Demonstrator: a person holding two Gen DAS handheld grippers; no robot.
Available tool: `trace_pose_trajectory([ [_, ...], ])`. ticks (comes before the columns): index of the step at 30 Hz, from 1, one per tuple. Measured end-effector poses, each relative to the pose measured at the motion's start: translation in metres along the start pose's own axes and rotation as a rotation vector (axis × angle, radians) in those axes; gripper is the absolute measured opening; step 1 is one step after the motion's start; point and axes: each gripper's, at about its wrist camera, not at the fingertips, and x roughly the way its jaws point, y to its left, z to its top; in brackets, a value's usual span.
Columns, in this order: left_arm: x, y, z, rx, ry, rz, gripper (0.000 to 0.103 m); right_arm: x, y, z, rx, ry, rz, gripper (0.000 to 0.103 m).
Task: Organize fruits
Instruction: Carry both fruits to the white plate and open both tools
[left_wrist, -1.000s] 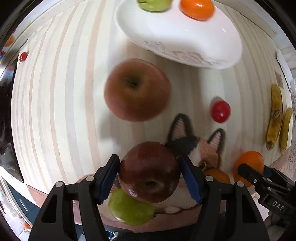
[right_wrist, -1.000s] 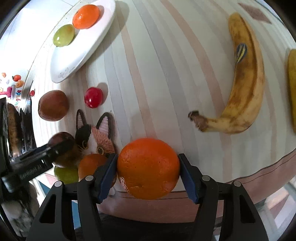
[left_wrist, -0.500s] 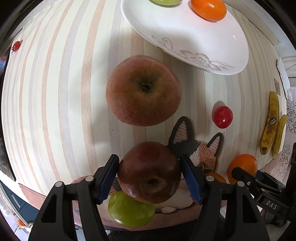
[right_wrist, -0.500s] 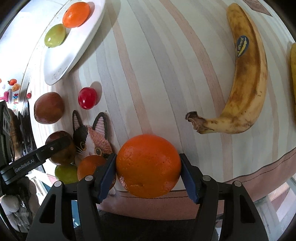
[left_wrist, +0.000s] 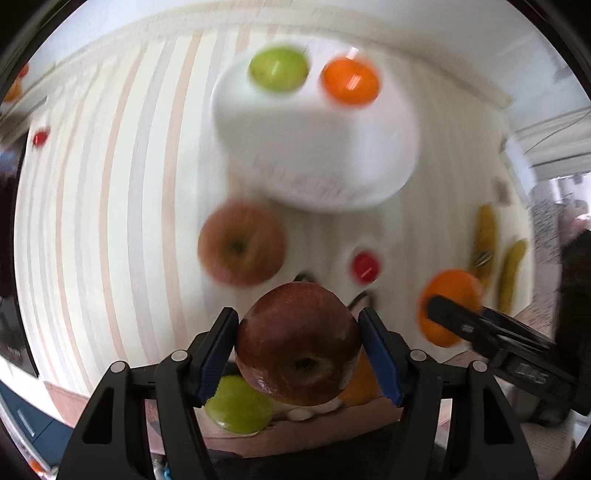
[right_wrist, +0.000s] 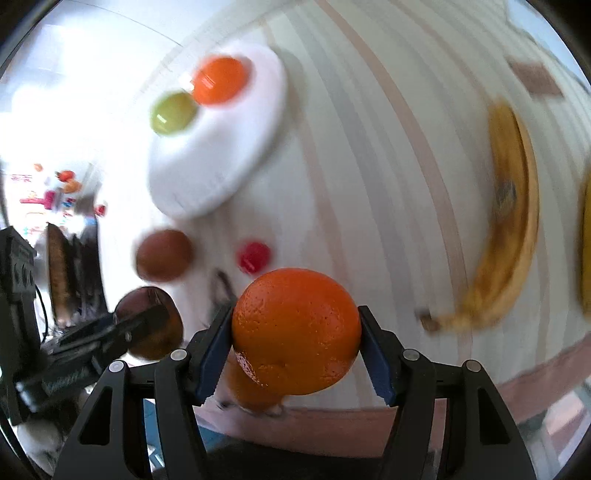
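While both views are motion-blurred, the grips read clearly. L gripper (left_wrist: 298, 347) is clamped on a dark red apple (left_wrist: 298, 343), blue pads pressing both sides, bottom centre of the left wrist view. R gripper (right_wrist: 295, 349) is clamped on an orange (right_wrist: 295, 332) the same way, bottom centre of the right wrist view.

Left wrist view: white plate (left_wrist: 314, 147) sits upper centre on the striped tablecloth (left_wrist: 110, 203), w/ a green fruit (left_wrist: 278, 68) and a small orange fruit (left_wrist: 350, 80) on its far side, apart from each other. A second red-brown apple (left_wrist: 242, 247) lies on the cloth just below the plate's near rim, left of centre. A small red fruit (left_wrist: 365, 266) lies to its right. Two bananas (left_wrist: 485, 240) lie near the right edge. Another green fruit (left_wrist: 239, 404) shows at the bottom, partly behind the held apple. The R gripper and its orange appear at mid right.

Right wrist view: plate upper left of centre, loose apple and red fruit below it, one big banana at right, a second cut off by the right edge. L gripper w/ its apple at lower left.
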Motion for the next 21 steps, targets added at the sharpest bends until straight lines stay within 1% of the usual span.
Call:
trace_pose_trajectory([
  [1, -0.01, -0.003, 0.005, 0.002, -0.016, -0.012, 0.065, -0.003, 0.008, 0.01, -0.012, -0.015, 0.007, 0.067],
  [3, -0.025, -0.007, 0.025, 0.009, -0.045, -0.027, 0.065, -0.006, 0.022, 0.033, -0.036, -0.04, 0.022, 0.067],
  [4, -0.029, -0.008, 0.033, 0.011, -0.055, -0.023, 0.065, -0.008, 0.025, 0.041, -0.047, -0.05, 0.022, 0.067],
  [5, -0.034, -0.009, 0.048, 0.018, -0.063, -0.008, 0.065, -0.007, 0.033, 0.053, -0.071, -0.06, 0.012, 0.067],
  [7, -0.031, -0.003, 0.07, 0.022, -0.074, 0.029, 0.065, -0.001, 0.044, 0.074, -0.098, -0.074, -0.005, 0.067],
  [9, -0.019, -0.001, 0.093, 0.024, -0.06, 0.069, 0.065, 0.008, 0.056, 0.094, -0.126, -0.073, -0.037, 0.067],
  [12, -0.001, 0.008, 0.123, 0.008, -0.01, 0.1, 0.065, 0.024, 0.063, 0.118, -0.155, -0.064, -0.085, 0.067],
  [13, 0.005, 0.005, 0.126, 0.006, -0.002, 0.108, 0.065, 0.028, 0.064, 0.126, -0.159, -0.059, -0.097, 0.067],
  [14, 0.01, 0.009, 0.132, 0.004, 0.011, 0.116, 0.065, 0.032, 0.066, 0.132, -0.171, -0.053, -0.113, 0.067],
  [15, 0.024, -0.004, 0.134, 0.0, 0.02, 0.12, 0.065, 0.036, 0.067, 0.134, -0.179, -0.053, -0.123, 0.067],
  [17, 0.029, 0.0, 0.139, -0.009, 0.038, 0.114, 0.066, 0.042, 0.07, 0.141, -0.196, -0.04, -0.138, 0.067],
  [21, 0.042, 0.001, 0.143, -0.016, 0.075, 0.097, 0.066, 0.049, 0.064, 0.143, -0.212, -0.015, -0.144, 0.068],
])
